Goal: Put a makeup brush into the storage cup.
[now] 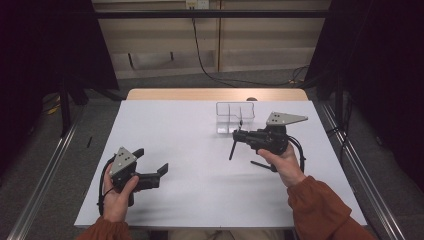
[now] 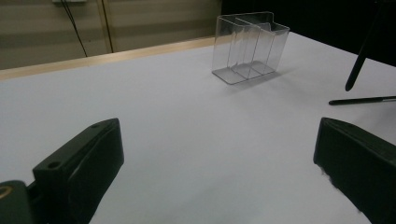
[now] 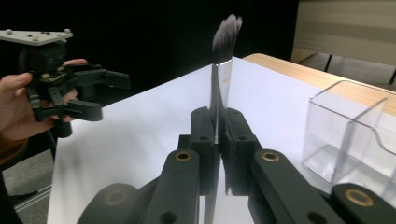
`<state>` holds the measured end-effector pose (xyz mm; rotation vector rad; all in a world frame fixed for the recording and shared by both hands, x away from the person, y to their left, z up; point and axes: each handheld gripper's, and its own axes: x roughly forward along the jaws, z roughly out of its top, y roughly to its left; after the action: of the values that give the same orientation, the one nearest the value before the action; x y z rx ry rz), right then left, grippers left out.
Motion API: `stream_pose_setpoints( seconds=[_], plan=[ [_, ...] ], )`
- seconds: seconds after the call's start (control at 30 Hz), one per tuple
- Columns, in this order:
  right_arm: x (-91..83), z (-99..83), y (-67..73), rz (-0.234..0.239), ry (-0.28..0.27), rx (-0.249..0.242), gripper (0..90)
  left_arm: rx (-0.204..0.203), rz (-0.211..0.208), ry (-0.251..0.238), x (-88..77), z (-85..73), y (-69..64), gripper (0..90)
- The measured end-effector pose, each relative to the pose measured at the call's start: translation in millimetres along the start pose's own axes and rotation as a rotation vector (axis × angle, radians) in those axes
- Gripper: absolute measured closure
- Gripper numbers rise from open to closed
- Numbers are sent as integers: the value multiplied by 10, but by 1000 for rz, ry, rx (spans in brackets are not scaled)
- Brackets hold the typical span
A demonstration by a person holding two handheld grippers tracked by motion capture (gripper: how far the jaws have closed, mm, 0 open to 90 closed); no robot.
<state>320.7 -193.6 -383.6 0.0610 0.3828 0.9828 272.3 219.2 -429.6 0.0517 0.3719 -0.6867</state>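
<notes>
The right gripper (image 3: 215, 140) has its jaws closed on a makeup brush (image 3: 219, 70), bristles out, near the clear organizer (image 1: 235, 117) at the table's (image 1: 190, 135) far edge. What looks like a second brush (image 1: 263, 165) lies below that hand. The left gripper (image 1: 150, 162) hovers near the front left corner, jaws wide apart and empty.

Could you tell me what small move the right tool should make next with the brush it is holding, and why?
Probably carry the brush over the clear organizer and lower it in. The right tool is shut on the brush handle, and the organizer stands just beyond it with its compartments open at the top. A second black utensil lies on the table, and the left tool is open, holding nothing.
</notes>
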Motion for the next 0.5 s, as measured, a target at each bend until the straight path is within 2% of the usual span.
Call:
stream_pose_setpoints(
  seconds=[0.1,0.23,0.4,0.5],
  plan=[
    [-19,23,-41,-17,-5,5,839,-4,13,0,-52,-40,15,18],
    [-30,65,-99,-37,-15,13,839,-2,0,-8,-121,-83,28,16],
    [-27,183,-175,-56,-33,16,839,8,-1,-8,-165,-123,46,17],
    [-34,287,-214,-64,-48,10,839,-1,-7,-17,-183,-136,65,18]
  ],
)
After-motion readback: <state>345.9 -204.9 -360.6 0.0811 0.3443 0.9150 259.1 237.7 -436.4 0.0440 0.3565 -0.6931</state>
